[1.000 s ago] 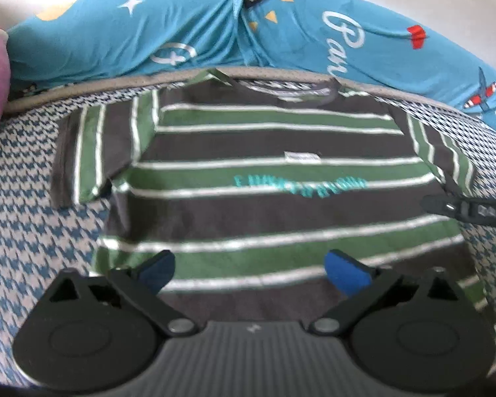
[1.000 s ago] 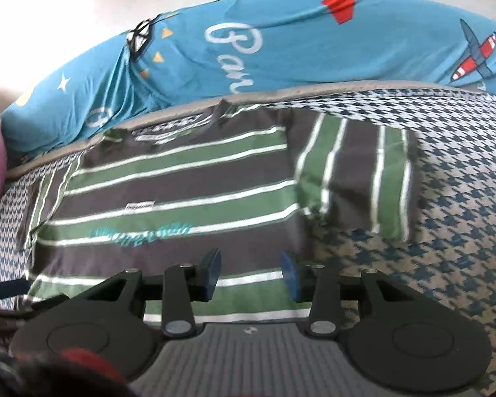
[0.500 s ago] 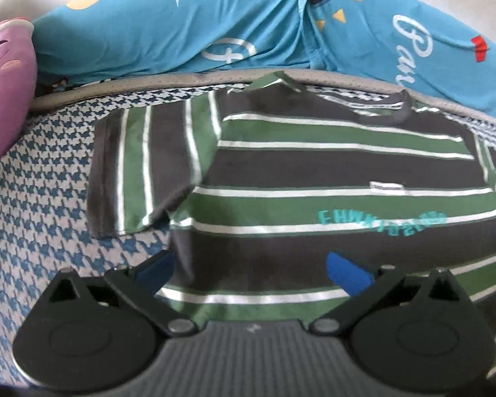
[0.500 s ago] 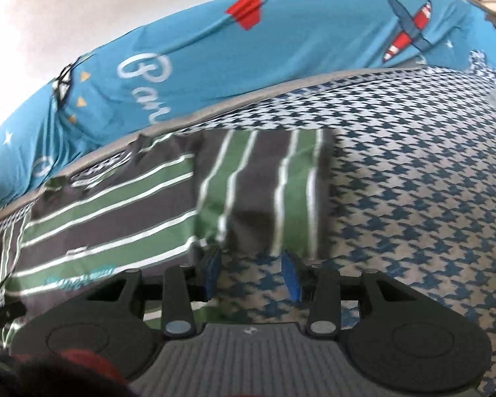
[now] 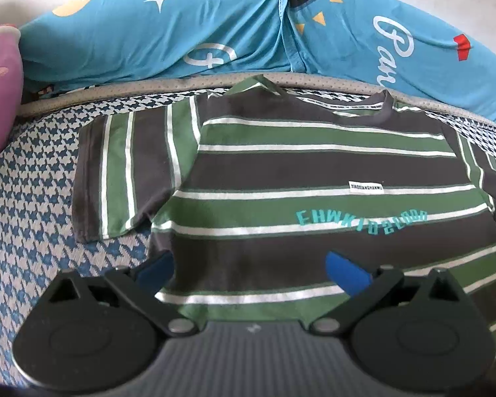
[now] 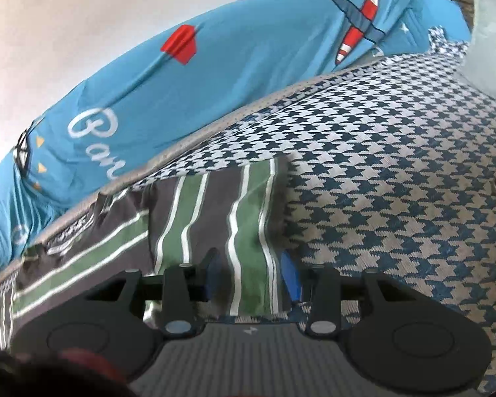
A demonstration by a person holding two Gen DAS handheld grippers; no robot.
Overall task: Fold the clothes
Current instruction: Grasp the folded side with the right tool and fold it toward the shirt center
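Green, grey and white striped cotton T-shirt (image 5: pixel 314 178) lies flat on your blue-and-white checked mat (image 5: pixel 33 198). Your left gripper (image 5: pixel 249 271) hangs wide open over its hem. Your right gripper (image 6: pixel 251 279) sits open around one sleeve (image 6: pixel 234 218).

We've got a dark grey t-shirt (image 5: pixel 314 172) with green and white stripes plus teal lettering; the bed cover (image 6: pixel 396 172) is blue-and-beige houndstooth; the pillow (image 5: pixel 182 33) is bright turquoise; fingertips (image 5: pixel 347 273) blue.
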